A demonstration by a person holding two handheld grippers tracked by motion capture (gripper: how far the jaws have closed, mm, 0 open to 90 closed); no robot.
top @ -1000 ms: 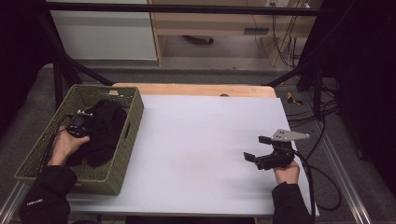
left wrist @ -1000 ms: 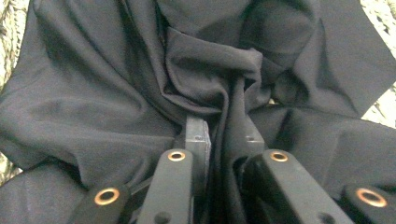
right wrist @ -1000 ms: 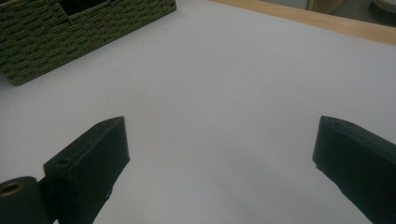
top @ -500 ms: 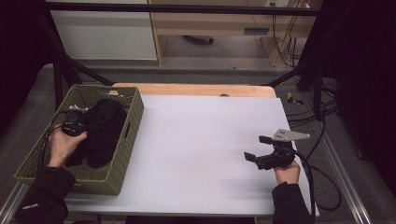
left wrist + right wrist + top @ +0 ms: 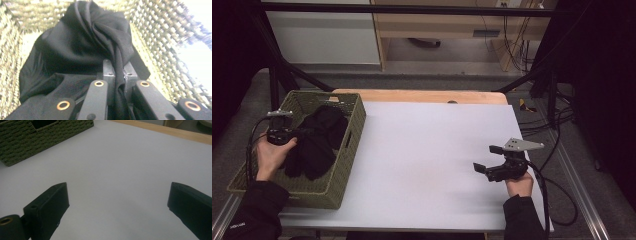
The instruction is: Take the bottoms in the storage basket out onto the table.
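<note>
White surface (image 5: 432, 150) with a wooden strip along its far edge, dark room and cables behind; green woven basket (image 5: 343, 165) at the left end, holding a black garment (image 5: 319, 140) bunched loosely inside; cloth looks soft, light, limp, likely to drape and snag on the weave; a gathered fold is the sensible hold; left tongs (image 5: 117, 72) pressed together, pinching such a fold near the top of the heap; right tongs (image 5: 488, 159) spread wide over bare surface, well apart from the basket, holding nothing.
</note>
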